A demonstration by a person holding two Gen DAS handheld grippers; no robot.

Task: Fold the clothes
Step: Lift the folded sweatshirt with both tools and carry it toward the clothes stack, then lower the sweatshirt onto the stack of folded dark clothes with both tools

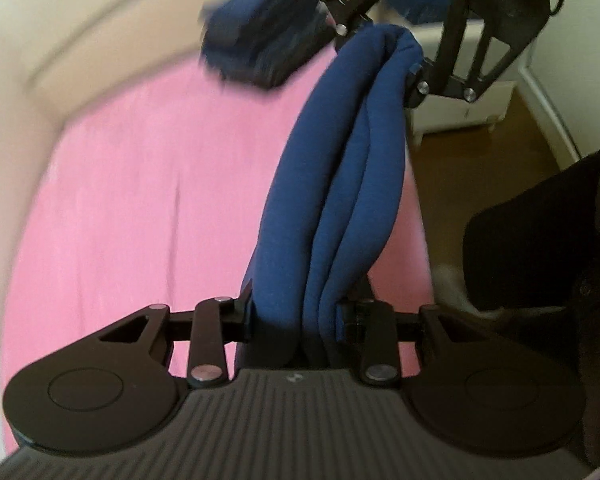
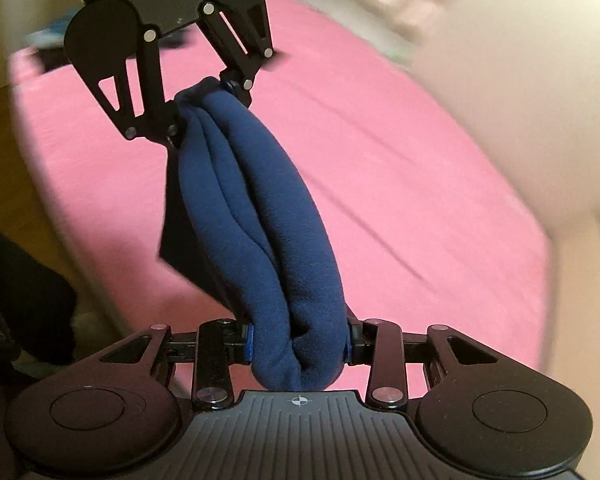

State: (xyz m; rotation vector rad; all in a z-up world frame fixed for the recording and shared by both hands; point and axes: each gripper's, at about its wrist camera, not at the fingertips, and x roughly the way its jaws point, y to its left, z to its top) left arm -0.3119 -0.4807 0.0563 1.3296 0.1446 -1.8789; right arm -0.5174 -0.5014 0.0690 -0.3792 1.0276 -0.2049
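Holding the blue garment bunched and slung in the air over the pink bed | my left gripper and right gripper each clamp one end, probably to carry it clear | stack of folded clothes beyond

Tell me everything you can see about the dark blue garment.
The blue garment is thick, soft, fleece-like cloth, gathered into several long rolled folds. It hangs stretched in the air above the pink bed sheet, clamped at one end by the left gripper and at the other by the right gripper.
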